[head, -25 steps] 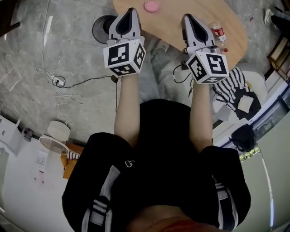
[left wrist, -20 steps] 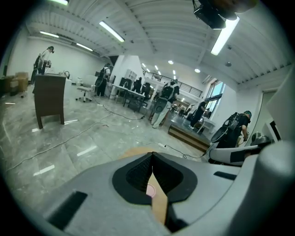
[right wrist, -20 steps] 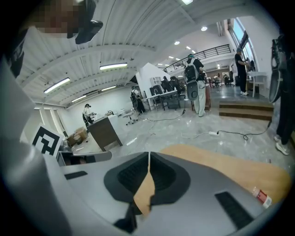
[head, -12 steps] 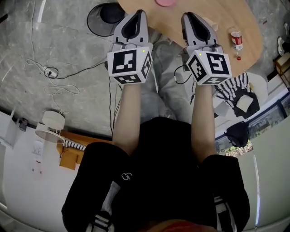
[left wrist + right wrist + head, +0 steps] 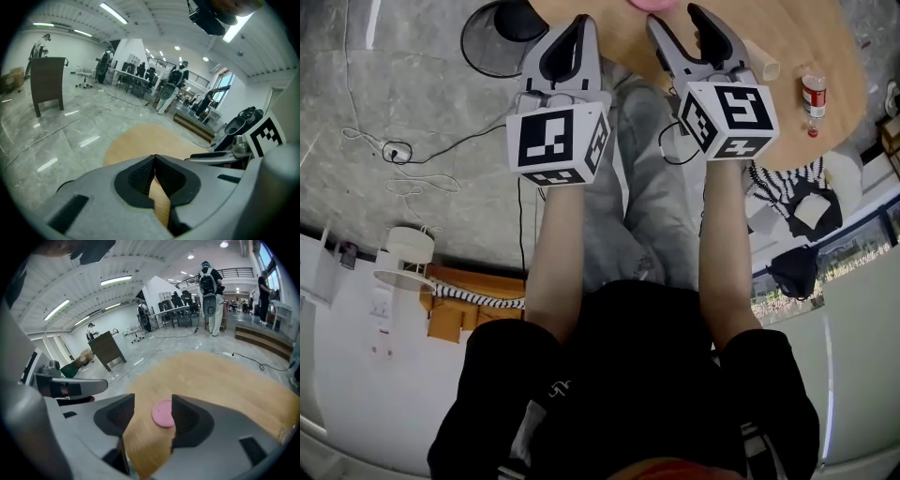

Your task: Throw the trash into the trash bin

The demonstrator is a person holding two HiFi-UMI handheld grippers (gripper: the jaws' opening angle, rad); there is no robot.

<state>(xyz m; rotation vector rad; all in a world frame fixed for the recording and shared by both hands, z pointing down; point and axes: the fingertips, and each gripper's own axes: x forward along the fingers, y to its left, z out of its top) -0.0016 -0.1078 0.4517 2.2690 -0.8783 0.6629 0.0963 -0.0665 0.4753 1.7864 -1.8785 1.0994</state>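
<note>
Head view, straight down the forearms: left gripper point(image 5: 579, 28) at 11 o'clock, right gripper point(image 5: 677, 19) at 1 o'clock, both nosing toward the wooden table point(image 5: 787, 37) up at 12. Marker cubes facing the camera, plain as day.

Left gripper view now: pinched right together, tips meeting point(image 5: 154, 157), gripping nothing, only a sliver of tabletop point(image 5: 140, 140) showing in the slot below them.

Over to the right gripper view: opening up point(image 5: 153, 402), a wide gap between the fingers, pads pressing on nothing. Seen through that gap, a pink disc point(image 5: 163, 413) lying flat on the wood point(image 5: 220, 376), its edge tucked behind the jaw at 3 o'clock (in line with the jaws, yes, but not in their hold).

Back in the head view, that same pink disc point(image 5: 649, 4) right at 12 o'clock, cut off by the top edge, just ahead of the right gripper's tips. Further round at 2 o'clock, a small bottle point(image 5: 813, 94) with a red label, upright on the table, well apart from either gripper. Between bottle and right gripper, a beige roll point(image 5: 766, 64) lying on its side.

Down on the grey floor at 11 o'clock, just off the table's edge and beside the left gripper: a round dark bin point(image 5: 483, 52). Loose black cable point(image 5: 412, 150) trailing at 9 o'clock.
</note>
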